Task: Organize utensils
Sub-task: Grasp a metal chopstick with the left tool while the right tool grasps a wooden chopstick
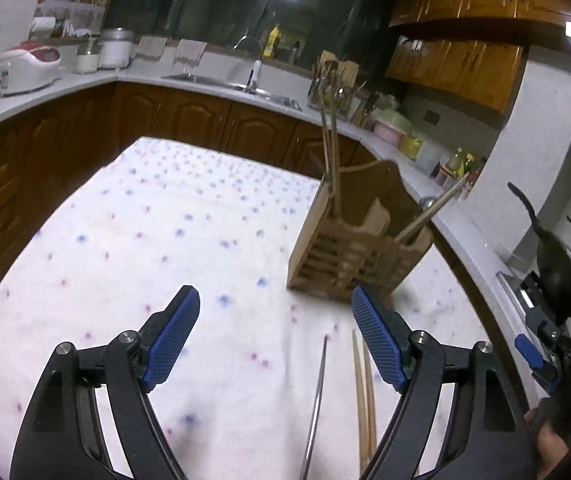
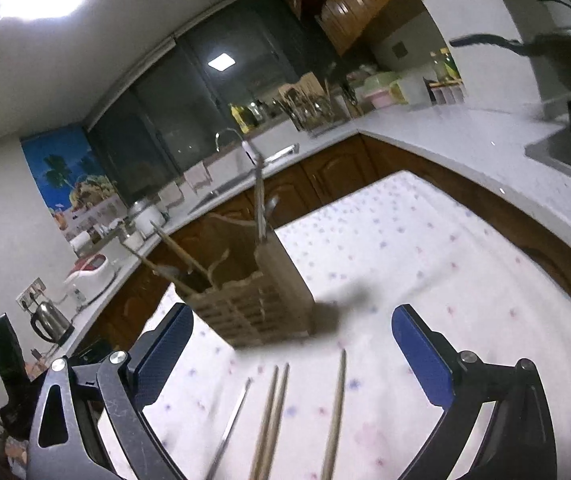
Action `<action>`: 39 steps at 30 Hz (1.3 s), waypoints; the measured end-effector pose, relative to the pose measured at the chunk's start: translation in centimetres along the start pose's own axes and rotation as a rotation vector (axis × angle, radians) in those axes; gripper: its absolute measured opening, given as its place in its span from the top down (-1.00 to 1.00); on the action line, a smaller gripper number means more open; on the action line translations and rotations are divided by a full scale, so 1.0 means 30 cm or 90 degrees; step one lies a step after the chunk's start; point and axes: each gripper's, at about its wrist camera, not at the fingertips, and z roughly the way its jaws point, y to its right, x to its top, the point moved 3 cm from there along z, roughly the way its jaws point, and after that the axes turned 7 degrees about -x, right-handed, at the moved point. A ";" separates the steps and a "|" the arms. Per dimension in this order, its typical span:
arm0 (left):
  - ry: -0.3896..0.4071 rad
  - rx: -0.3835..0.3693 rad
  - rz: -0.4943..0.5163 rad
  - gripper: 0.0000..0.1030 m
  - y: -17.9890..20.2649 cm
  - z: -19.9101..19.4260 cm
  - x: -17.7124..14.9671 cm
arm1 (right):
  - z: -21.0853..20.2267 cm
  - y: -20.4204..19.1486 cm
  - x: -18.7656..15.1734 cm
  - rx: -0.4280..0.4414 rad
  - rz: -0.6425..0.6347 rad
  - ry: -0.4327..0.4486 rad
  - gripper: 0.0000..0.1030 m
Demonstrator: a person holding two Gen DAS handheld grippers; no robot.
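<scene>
A wooden slatted utensil holder stands on the dotted white tablecloth, with wooden chopsticks and a metal utensil handle sticking out of it. On the cloth near me lie a thin metal utensil and wooden chopsticks, plus a single one further right. My left gripper hangs open above the cloth, nothing between its blue pads. My right gripper is wide open over the loose utensils, holding nothing.
A dark wooden cabinet run with a pale countertop curves around the table, carrying a sink, a rice cooker, a kettle and a utensil rack. A black pan sits at the right.
</scene>
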 end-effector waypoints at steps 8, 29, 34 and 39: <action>-0.036 0.014 0.006 -0.56 -0.017 0.014 -0.095 | 0.003 0.053 -0.112 -0.024 0.008 -0.035 -0.95; -0.122 0.025 0.051 -0.56 0.017 0.121 -0.205 | 0.080 0.058 -0.228 -0.060 -0.034 -0.104 -0.93; -0.146 0.028 0.082 -0.56 0.045 0.163 -0.224 | 0.108 0.052 -0.242 -0.061 -0.049 -0.125 -0.63; -0.189 0.024 0.124 -0.45 0.094 0.236 -0.236 | 0.155 0.043 -0.246 -0.068 -0.068 -0.152 -0.20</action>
